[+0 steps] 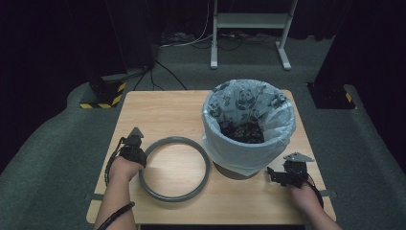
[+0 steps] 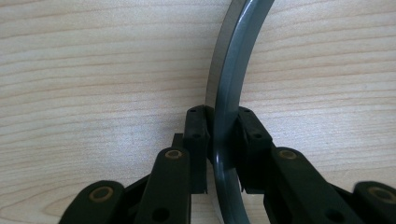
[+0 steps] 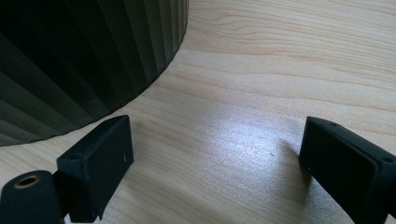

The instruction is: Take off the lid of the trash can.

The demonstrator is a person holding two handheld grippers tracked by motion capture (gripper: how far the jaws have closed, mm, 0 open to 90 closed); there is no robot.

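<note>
Left hand-held gripper (image 1: 135, 145): clamped across the grey ring's (image 1: 174, 168) left rim, near the table's (image 1: 158, 108) left edge.
Ring: looks light, stiff, smooth; pinch the thin rim squarely.
Bin (image 1: 247, 125): bag-lined, right of ring.
Right hand-held gripper (image 1: 276, 174): jaws wide apart, empty.

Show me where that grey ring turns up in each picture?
High view: grey ring lies flat at lower centre, left of the bin.
Left gripper view: its rim runs up the middle, clamped between the jaws.
Right gripper view: not in it.
Shared landmark: the wooden table.
</note>
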